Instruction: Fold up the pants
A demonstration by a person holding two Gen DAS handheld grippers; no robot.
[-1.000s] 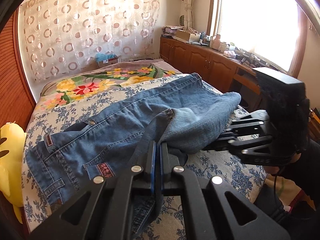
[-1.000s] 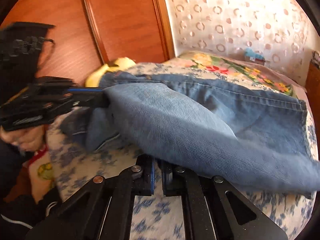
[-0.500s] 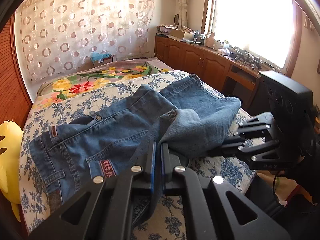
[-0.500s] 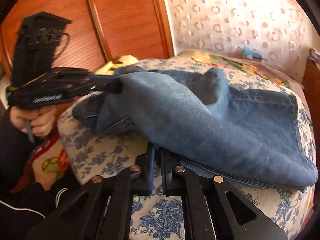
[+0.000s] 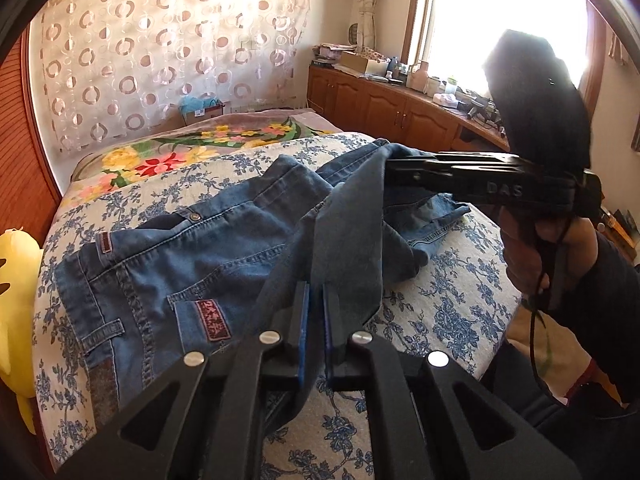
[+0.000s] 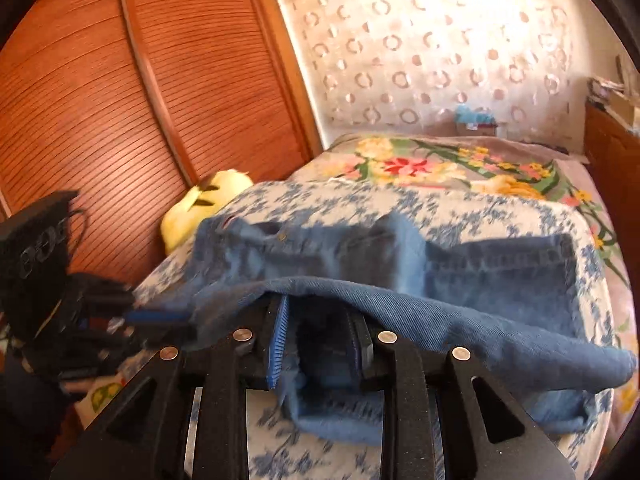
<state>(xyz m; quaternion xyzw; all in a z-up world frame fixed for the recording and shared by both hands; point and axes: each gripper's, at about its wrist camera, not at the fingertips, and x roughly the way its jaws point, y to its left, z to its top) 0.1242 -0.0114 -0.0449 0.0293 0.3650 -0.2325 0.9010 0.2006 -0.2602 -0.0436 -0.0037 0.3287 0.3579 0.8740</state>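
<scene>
bed (image 5: 452,312): blue-flowered sheet, bright floral blanket (image 5: 192,152) at the far end
jeans (image 5: 180,264): on the bed – waist flat toward the yellow plush toy (image 5: 16,280), legs lifted and bunched toward both grippers
right gripper (image 6: 320,332): jaws apart, just been opening – a loose fold of denim between them, draped over the tips, pads not pressing
left gripper (image 5: 315,308): clamped on a leg fold that rises from its tips
hand (image 5: 548,256): dark sleeve, around the right gripper's handle
</scene>
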